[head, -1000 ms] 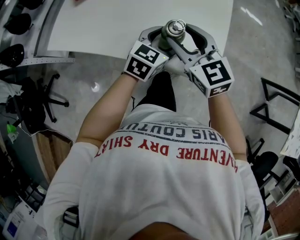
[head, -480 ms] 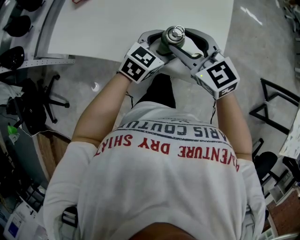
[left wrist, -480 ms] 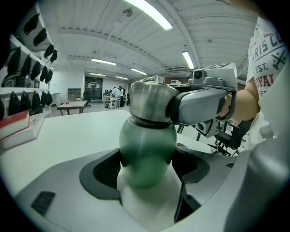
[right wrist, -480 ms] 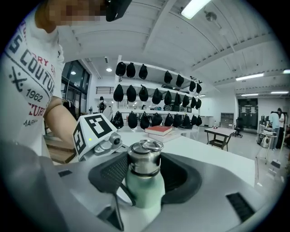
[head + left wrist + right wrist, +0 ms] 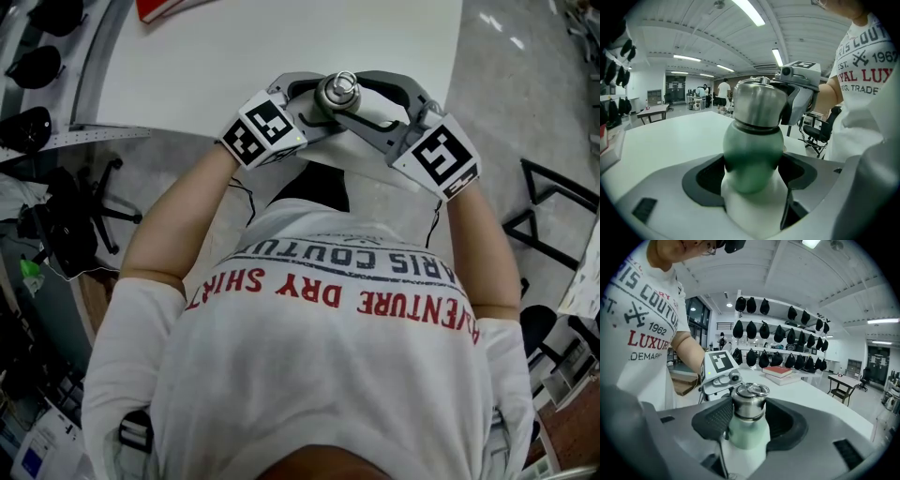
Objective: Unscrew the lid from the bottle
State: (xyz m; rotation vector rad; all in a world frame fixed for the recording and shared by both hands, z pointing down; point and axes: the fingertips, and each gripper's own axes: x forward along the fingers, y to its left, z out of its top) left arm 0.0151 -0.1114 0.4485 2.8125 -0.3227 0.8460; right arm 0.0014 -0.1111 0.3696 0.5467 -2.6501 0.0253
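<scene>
Lid [image 5: 749, 404] is not yet off the bottle [image 5: 752, 150]: your left gripper [image 5: 752, 174] clamps its body, your right gripper [image 5: 749, 422], jaws just tightened, pinches the lid.

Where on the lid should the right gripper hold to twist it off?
Take the lid by its straight steel side wall, below the ring on top, jaws on opposite sides, coming in from the side. That wall is round and upright; the ring is thin. Stay above the seam: the left gripper clamps the green bottle below it.
</scene>
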